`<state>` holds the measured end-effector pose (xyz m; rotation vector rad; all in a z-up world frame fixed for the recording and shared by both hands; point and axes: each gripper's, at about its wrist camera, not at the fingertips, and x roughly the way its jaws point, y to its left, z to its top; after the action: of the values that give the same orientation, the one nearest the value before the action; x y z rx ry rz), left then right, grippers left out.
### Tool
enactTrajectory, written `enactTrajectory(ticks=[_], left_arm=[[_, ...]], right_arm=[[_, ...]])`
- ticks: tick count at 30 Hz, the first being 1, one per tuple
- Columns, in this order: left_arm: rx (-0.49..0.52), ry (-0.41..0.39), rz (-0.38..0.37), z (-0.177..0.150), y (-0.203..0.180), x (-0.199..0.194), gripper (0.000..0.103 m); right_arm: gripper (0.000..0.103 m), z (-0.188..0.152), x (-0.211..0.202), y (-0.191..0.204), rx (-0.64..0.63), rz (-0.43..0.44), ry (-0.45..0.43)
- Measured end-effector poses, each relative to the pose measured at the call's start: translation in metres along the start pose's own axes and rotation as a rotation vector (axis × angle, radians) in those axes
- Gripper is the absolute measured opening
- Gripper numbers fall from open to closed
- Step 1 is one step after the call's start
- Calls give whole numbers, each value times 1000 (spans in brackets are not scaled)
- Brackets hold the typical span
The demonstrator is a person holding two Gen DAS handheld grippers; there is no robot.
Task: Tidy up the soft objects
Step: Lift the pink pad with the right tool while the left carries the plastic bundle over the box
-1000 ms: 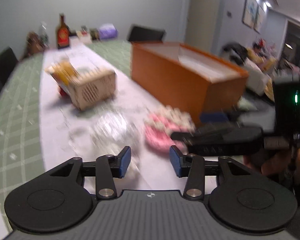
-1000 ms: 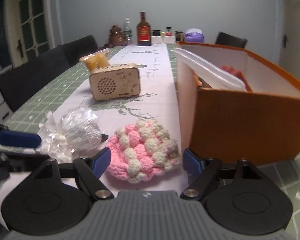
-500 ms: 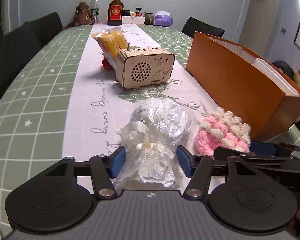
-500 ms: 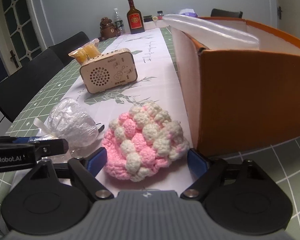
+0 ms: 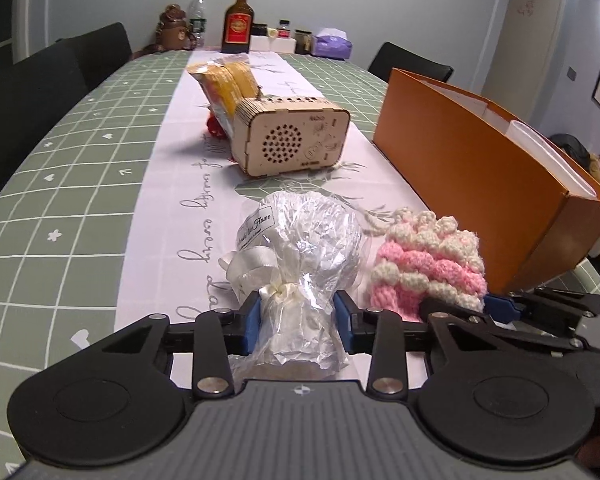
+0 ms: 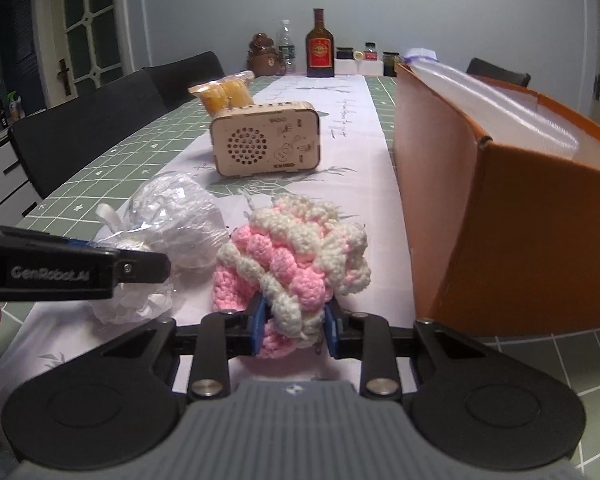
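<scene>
A clear cellophane bundle with a cream ribbon [image 5: 300, 256] lies on the white table runner; it also shows in the right wrist view [image 6: 172, 220]. My left gripper [image 5: 298, 322] is shut on its tied neck. A pink and white crocheted piece [image 6: 296, 256] lies just right of it, also in the left wrist view [image 5: 428, 264]. My right gripper [image 6: 294, 328] is shut on its near edge. An orange box [image 6: 512, 220] stands open at the right, with a clear bag inside.
A wooden radio [image 5: 292, 136] and a yellow snack pack [image 5: 228, 84] sit further along the runner. Bottles and jars [image 5: 239, 20] stand at the far end. Dark chairs [image 6: 100, 120] line the left side of the green checked table.
Both grippers moved forward and closed: the left onto the cellophane bundle's neck, the right onto the crocheted piece, which is now bunched up between its fingers.
</scene>
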<state>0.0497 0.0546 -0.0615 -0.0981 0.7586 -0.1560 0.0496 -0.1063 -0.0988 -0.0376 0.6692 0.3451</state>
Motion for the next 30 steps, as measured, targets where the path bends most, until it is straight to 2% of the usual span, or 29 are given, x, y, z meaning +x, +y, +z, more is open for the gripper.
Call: enactTrajectory(ticks=[7, 14, 20, 24, 30], left_arm=[[-4, -35, 34, 1, -4, -20, 41], [-3, -90, 51, 25, -17, -50, 41], [29, -162, 30, 58, -42, -69, 41], [61, -194, 0, 77, -65, -75, 41], [99, -193, -83, 105, -103, -67, 41]], right_arm=[[29, 6, -19, 4, -75, 21, -50], [29, 32, -52, 0, -219, 37, -134], [29, 64, -81, -18, -262, 47, -203], [29, 84, -92, -37, -297, 21, -200], [29, 109, -104, -77, -341, -71, -163]])
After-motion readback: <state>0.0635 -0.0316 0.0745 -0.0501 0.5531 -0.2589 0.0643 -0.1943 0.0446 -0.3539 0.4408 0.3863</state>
